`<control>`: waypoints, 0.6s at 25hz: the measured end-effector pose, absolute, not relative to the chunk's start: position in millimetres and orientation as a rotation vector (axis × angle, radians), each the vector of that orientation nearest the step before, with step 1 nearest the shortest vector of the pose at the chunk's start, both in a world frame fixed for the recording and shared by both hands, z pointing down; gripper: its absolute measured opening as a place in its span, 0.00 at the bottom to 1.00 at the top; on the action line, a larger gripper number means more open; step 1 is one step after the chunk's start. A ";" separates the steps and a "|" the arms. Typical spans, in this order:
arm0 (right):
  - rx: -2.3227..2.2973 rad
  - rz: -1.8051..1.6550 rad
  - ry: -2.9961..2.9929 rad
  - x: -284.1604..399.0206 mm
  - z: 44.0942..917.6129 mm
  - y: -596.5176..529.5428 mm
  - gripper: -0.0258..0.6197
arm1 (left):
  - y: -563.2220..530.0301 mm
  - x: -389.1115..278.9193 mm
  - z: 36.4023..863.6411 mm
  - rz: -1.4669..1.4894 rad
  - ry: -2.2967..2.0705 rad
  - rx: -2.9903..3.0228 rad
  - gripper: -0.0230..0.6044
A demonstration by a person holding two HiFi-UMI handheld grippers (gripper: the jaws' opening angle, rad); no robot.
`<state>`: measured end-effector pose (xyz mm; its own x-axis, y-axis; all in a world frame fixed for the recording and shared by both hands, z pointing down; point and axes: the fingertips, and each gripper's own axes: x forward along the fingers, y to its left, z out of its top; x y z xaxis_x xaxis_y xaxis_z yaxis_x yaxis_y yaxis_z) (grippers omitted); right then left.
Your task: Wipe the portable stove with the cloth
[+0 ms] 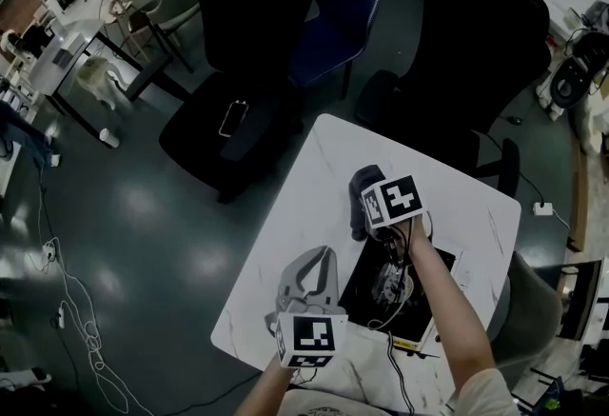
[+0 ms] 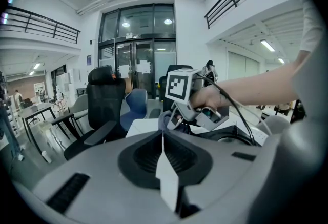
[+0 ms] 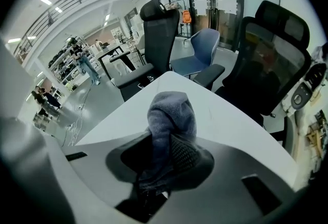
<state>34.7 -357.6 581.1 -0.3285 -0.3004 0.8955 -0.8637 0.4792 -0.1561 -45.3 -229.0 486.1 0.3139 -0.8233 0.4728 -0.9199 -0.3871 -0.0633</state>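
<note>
A black portable stove [image 1: 362, 292] lies on the white table [image 1: 314, 167], close to the near edge, and shows again in the left gripper view as the stove [image 2: 228, 135]. My right gripper [image 1: 366, 207] hovers just beyond the stove's far end, shut on a grey-blue cloth [image 1: 362, 186]. In the right gripper view the cloth [image 3: 171, 115] bulges up out of the right gripper [image 3: 164, 142], above bare tabletop. My left gripper [image 1: 322, 257] sits left of the stove; its jaws meet with nothing between them. The left gripper [image 2: 163, 136] faces the right gripper [image 2: 180, 114] and the hanging cloth [image 2: 164, 119].
Two black office chairs [image 1: 249, 71] [image 1: 481, 43] and a blue chair [image 1: 338, 14] stand past the table's far edges. A phone [image 1: 233, 117] lies on the left chair's seat. Cables [image 1: 76, 309] trail over the dark floor at left. Gripper cables [image 1: 392, 283] drape over the stove.
</note>
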 end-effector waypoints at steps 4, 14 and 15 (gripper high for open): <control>1.012 0.852 -1.846 47.5 583.2 -361.7 0.20 | -229.9 -41.4 486.1 0.655 -1.581 2.369 0.07; 1.087 0.872 -1.769 95.3 592.8 -357.6 0.20 | -229.6 -28.5 489.1 0.663 -1.549 2.389 0.07; 1.094 0.877 -1.760 100.2 594.1 -356.5 0.20 | -229.8 -27.0 489.2 0.663 -1.545 2.393 0.07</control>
